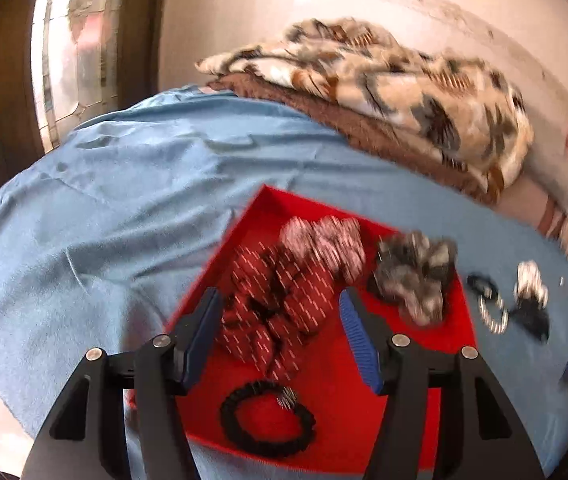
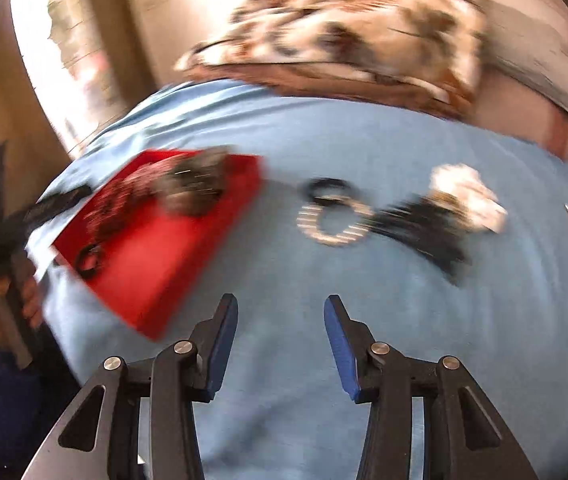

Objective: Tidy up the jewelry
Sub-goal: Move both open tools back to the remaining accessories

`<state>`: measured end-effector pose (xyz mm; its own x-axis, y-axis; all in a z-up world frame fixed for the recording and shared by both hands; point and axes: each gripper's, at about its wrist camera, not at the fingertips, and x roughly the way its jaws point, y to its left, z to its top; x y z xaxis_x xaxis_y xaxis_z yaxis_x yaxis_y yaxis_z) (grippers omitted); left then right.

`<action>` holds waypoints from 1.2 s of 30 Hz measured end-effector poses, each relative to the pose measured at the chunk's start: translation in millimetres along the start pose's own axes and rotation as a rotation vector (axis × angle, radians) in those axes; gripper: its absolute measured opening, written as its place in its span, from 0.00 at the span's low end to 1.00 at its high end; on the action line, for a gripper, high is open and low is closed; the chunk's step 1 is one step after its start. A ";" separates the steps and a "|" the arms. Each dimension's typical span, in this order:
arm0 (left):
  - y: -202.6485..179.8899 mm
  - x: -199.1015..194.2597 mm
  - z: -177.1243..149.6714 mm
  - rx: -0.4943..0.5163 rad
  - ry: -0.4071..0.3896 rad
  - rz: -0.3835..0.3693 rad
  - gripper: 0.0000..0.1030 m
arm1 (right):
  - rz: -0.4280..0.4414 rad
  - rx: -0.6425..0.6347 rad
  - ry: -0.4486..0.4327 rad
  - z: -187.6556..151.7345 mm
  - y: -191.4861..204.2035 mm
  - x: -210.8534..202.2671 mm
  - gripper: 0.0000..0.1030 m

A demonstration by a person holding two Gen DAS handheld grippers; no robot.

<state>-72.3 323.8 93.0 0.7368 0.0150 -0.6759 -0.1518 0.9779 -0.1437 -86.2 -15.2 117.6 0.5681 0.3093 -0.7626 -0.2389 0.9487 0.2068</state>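
My left camera looks down close over the red tray (image 1: 324, 380) on the blue sheet (image 1: 104, 220). My right camera faces the same way from further right, the tray (image 2: 172, 256) at its left. Both share tray, sheet and blanket (image 1: 404, 92).

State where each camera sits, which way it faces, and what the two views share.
Left wrist: on the left gripper, open above the red tray of scrunchies, facing the folded blanket.
Right wrist: on the right gripper, open over the blue sheet, facing the silver bracelet; a hand shows at left.
Shared: tray, bracelet, sheet, blanket.
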 end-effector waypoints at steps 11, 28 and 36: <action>-97.2 -42.6 -1.0 0.191 0.037 -0.097 0.59 | -0.109 0.203 -0.067 1.7 -126.5 -21.3 0.53; -238.6 64.9 -11.3 0.284 0.276 -0.162 0.59 | -0.088 0.225 -0.052 59.3 -173.1 36.1 0.53; -246.9 109.9 -6.7 0.255 0.330 -0.157 0.59 | -0.019 0.307 -0.038 80.7 -200.6 73.3 0.53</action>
<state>41.8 82.6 49.3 0.4820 -0.1650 -0.8605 0.1434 0.9837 -0.1083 66.9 -177.7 69.7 0.6004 0.2881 -0.7460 0.0177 0.9278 0.3726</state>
